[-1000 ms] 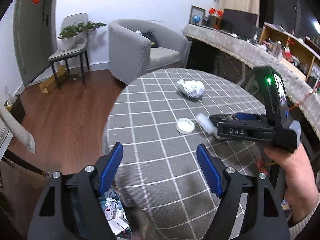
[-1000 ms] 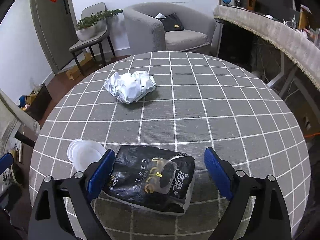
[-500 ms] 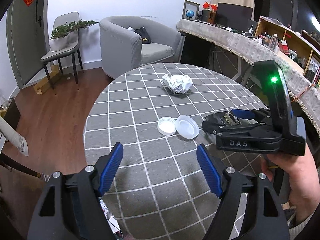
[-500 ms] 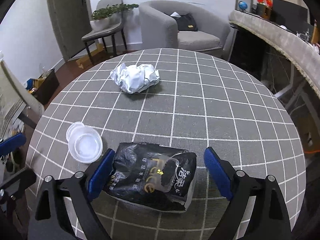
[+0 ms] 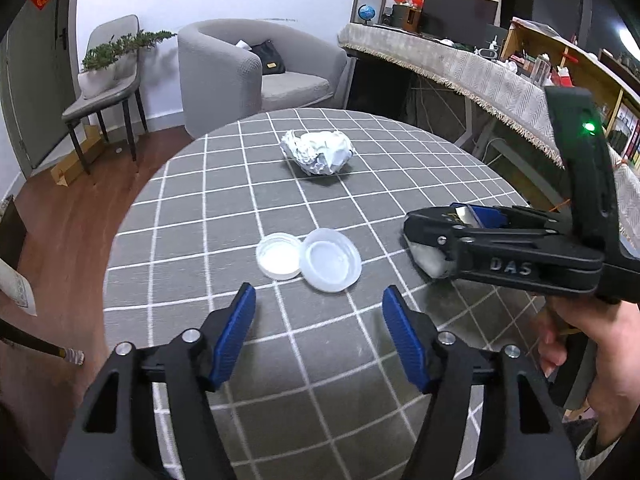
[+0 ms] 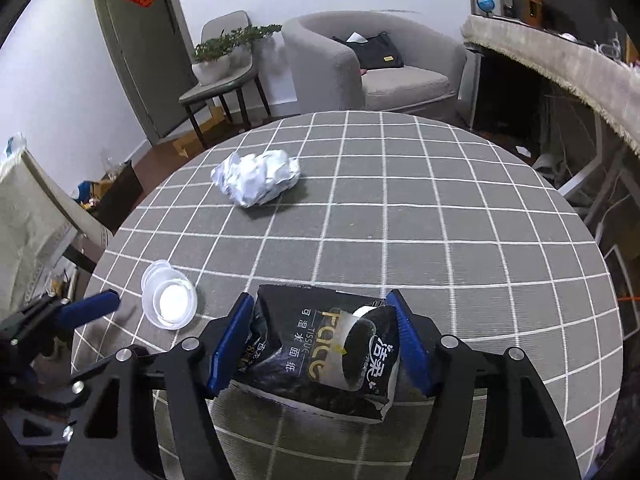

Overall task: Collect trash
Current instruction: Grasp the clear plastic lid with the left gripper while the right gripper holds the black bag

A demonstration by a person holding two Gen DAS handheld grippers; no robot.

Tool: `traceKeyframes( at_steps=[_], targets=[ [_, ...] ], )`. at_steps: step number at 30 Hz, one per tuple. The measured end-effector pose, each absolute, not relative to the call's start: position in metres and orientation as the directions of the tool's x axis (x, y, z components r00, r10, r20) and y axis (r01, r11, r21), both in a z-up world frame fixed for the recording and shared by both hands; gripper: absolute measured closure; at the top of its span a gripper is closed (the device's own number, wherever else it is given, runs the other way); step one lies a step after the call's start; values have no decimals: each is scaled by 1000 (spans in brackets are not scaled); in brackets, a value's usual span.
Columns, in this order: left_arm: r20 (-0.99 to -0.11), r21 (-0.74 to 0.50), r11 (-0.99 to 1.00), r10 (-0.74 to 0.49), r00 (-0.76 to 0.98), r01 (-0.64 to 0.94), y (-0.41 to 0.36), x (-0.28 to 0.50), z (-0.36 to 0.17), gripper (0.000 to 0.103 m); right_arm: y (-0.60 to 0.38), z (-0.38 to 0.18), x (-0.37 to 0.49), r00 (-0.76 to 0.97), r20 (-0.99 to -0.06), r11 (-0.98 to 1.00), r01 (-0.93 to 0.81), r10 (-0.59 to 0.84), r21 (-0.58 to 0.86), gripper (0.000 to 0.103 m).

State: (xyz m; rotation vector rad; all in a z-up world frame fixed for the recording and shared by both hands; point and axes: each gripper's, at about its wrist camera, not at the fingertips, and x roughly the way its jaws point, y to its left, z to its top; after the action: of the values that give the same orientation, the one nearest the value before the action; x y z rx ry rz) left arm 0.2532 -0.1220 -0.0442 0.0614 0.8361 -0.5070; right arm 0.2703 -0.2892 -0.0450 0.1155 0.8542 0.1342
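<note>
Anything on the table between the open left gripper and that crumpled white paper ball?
Yes: two clear plastic lids, side by side, lie between left gripper and crumpled white paper ball, shown in left wrist view.

A home living room: grey armchair (image 6: 372, 68), side chair (image 6: 224, 80) with potted plant (image 6: 224, 50), cloth-covered round table (image 6: 440, 220).

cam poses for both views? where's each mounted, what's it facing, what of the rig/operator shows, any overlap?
Left wrist: on the left gripper, open over the table, facing the plastic lids; the person's right hand shows.
Right wrist: on the right gripper, shut on the black tissue pack; the left gripper's fingers show.
Shared: lids, crumpled paper ball, armchair.
</note>
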Motion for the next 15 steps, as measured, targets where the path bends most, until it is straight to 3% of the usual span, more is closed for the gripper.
traceKeyframes(
  at_steps=[11, 15],
  targets=[
    [-752, -144, 887, -386, 534, 439, -146, 274, -53, 44, -317, -44, 274, 655, -733, 979, -62, 185, 192, 34],
    [-753, -116, 895, -362, 550, 431, -150, 280, -54, 53, -319, -43, 278, 650, -736, 979, -70, 188, 189, 34]
  ],
)
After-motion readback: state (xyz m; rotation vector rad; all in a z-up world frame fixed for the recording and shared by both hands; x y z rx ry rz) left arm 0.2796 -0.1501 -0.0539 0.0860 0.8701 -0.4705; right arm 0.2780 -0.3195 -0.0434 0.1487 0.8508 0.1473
